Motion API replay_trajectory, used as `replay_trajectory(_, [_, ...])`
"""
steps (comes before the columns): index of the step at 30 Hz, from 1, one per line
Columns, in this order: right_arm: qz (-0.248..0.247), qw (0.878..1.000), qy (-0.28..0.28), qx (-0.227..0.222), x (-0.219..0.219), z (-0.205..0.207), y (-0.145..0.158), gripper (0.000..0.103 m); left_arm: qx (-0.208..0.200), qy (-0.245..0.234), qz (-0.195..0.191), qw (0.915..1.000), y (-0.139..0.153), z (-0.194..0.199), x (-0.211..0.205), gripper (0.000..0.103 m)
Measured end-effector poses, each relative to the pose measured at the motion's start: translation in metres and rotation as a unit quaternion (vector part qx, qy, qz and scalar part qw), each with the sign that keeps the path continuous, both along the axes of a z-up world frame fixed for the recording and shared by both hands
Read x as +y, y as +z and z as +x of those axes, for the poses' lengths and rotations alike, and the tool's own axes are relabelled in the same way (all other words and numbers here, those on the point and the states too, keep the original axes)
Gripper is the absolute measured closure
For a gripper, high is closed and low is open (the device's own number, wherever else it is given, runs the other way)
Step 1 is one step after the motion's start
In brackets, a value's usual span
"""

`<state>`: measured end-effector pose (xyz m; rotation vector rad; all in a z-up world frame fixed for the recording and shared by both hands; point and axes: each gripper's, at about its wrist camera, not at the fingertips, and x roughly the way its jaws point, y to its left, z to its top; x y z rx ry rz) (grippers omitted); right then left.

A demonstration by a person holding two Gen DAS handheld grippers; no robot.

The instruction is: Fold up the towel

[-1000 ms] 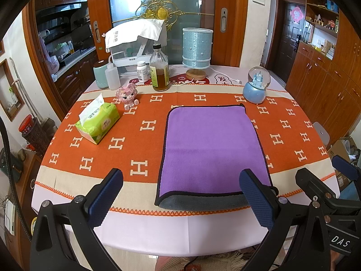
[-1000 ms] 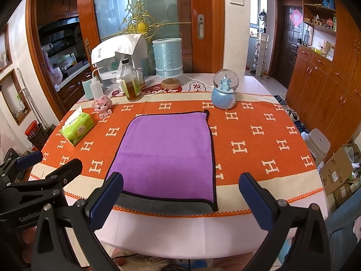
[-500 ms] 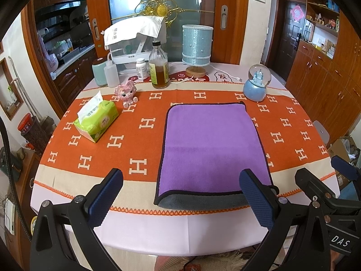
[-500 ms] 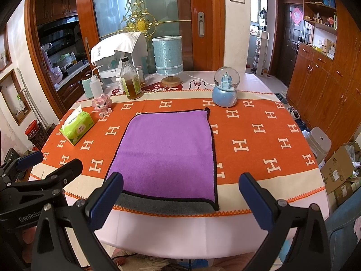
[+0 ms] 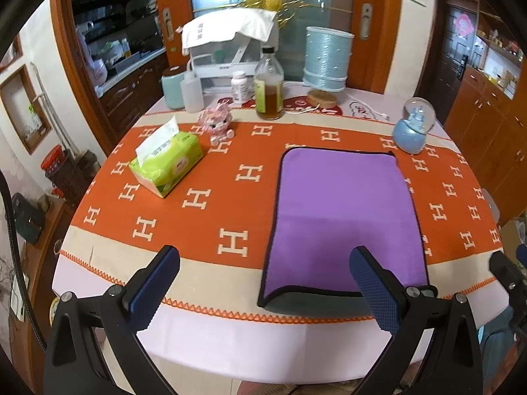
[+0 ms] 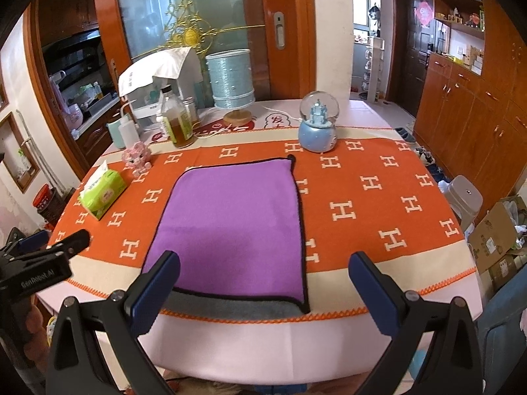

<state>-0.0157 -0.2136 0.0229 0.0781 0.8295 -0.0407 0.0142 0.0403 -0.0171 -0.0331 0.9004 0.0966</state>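
Centrally, a purple towel [image 5: 342, 217] with black trim is lying flat on the orange H-patterned cloth [image 5: 230, 204] covering the counter [image 5: 250, 345], its near edge turned up and showing a grey underside; in the right wrist view the same towel [image 6: 234, 227] is sitting just left of frame centre. Left gripper [image 5: 263, 289]: fingers [image 5: 154, 286] are standing spread wide, holding nothing, hovering at the bottom of the frame over the counter's near edge, with the right-hand finger overlapping the towel's lower right corner in the picture. Right gripper [image 6: 262, 291]: fingers [image 6: 372, 289] are likewise gaping apart and gripping nothing, framing the towel's near edge, with the left-hand finger overlapping its lower left corner. Other items: a green tissue pack [image 5: 166, 161] is resting at the left of the cloth; a pink figurine [image 5: 219, 125] is standing just beyond it; a bottle of amber liquid [image 5: 269, 89] and a pale blue lamp [image 5: 326, 62] are standing at the upper middle; a blue snow globe [image 5: 413, 125] is sitting beyond the towel's far right corner, near it but apart.
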Motion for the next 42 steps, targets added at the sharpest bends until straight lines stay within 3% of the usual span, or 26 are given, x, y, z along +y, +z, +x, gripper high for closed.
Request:
replay_trajectory(8, [-0.008,1.0,0.002,0.011,-0.014,0.012,-0.013,0.002,0.024,-0.006,-0.009,0.9997,-0.018,0.023,0.022,0.001])
replay_trajectory(17, [-0.007,0.998,0.03,0.052,-0.024,0.029,-0.049,0.01,0.061,-0.067,-0.001,0.9959,-0.054,0.034,0.003,0.001])
replay_trajectory(22, [-0.001,0.996,0.056,0.074,-0.026,0.033,-0.075,0.012,0.084,-0.098,-0.018,0.9915,-0.078,0.044,-0.001,0.001])
replay_trajectory(28, [0.009,0.989,0.099,0.109,-0.031,0.034,-0.109,0.023,0.099,-0.143,-0.013,0.9847,-0.106,0.05,0.0,0.008])
replay_trajectory(32, [0.016,0.984,0.118,0.129,-0.035,0.034,-0.123,0.031,0.109,-0.178,-0.025,0.9777,-0.119,0.053,0.002,0.018])
replay_trajectory(38, [0.025,0.976,0.162,0.142,-0.035,0.034,-0.132,0.045,0.114,-0.237,-0.037,0.9641,-0.129,0.054,0.004,0.035])
replay_trajectory(42, [0.026,0.972,0.184,0.146,-0.033,0.036,-0.134,0.052,0.106,-0.275,-0.042,0.9546,-0.129,0.054,0.003,0.038])
